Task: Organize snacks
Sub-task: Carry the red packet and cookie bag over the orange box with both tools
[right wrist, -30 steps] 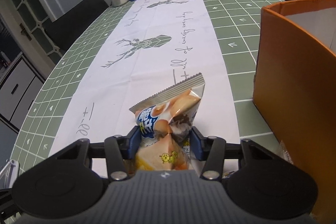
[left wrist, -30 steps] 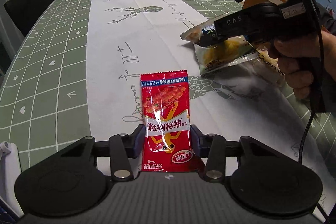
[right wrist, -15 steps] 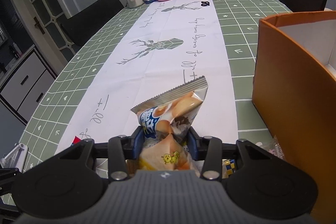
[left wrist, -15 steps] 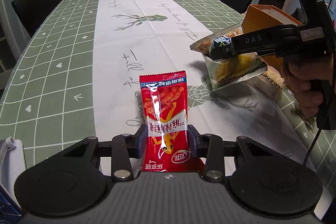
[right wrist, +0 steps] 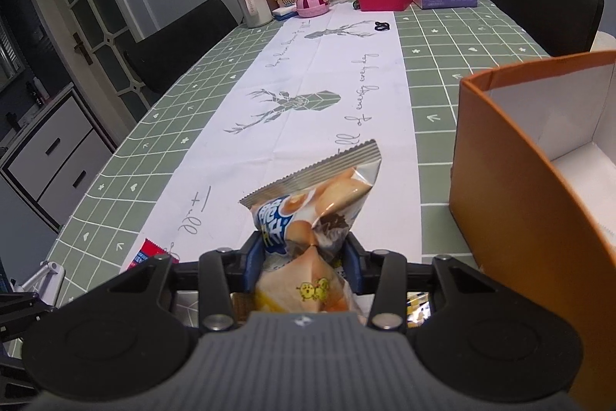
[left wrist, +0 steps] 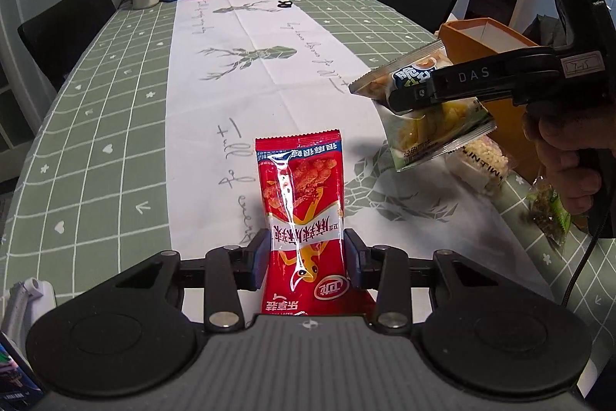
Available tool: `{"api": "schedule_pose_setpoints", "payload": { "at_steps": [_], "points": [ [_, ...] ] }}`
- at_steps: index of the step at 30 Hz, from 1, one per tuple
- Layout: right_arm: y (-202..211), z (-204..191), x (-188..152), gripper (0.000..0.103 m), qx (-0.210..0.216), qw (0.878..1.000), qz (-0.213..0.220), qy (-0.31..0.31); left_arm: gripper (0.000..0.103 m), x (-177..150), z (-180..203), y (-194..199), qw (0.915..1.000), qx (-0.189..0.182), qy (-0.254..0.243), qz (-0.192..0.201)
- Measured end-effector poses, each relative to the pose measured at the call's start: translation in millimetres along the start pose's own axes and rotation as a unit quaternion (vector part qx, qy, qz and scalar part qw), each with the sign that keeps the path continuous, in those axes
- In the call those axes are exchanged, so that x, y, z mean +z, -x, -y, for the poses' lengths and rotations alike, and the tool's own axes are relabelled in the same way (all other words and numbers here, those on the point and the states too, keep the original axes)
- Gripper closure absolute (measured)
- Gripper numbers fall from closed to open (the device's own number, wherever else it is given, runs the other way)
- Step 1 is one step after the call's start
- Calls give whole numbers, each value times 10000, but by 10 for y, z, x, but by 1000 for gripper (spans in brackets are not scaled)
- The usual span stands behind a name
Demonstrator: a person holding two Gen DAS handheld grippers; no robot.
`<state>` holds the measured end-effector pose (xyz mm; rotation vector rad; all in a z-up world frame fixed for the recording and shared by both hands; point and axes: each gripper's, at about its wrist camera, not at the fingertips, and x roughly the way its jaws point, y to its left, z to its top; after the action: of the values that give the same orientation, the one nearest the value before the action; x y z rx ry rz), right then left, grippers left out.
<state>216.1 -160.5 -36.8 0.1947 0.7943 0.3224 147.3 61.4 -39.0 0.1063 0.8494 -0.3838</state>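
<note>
Mid-task, nothing boxed yet as far as visible. Left gripper [left wrist: 306, 259] has its jaws clamped on the lower part of a red snack packet [left wrist: 302, 207], which stands upright between them, lifted clear of the bench [left wrist: 115, 126]; these jaws closed a little further within the last second with the packet already between them. Right gripper [right wrist: 304, 257] has its jaws squeezed tight on a crisp bag [right wrist: 308, 214], pinching its middle so it crumples; these too just finished closing on it. In the left wrist view that same bag [left wrist: 431, 118] hangs in the air at about 2 o'clock from the red packet, well above the cloth, held by a hand [left wrist: 566, 160]. The orange box [right wrist: 539, 187] sits at 3 o'clock of the right gripper, open top; the visible part of its inside looks bare white. Likely the target, so both packets have been picked up and still need carrying over and dropping in. More snacks are left on the bench: a pale packet [left wrist: 477, 160] and a green-tinted one [left wrist: 550, 210] near the box base, at roughly 3 o'clock in the left wrist view. Judged under halfway.
</note>
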Motion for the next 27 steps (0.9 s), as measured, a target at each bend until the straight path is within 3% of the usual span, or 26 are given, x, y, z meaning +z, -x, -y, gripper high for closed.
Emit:
{"api": "schedule_pose_setpoints", "payload": {
  "at_steps": [13,27],
  "points": [
    [602,10,333,61,48,9985,521,175,58,587,239,412,9978,116,-365,538],
    [1314,264,593,62,-129,9943,999,353,58,1072,854,492,9920,-136,-927,849]
  ]
}}
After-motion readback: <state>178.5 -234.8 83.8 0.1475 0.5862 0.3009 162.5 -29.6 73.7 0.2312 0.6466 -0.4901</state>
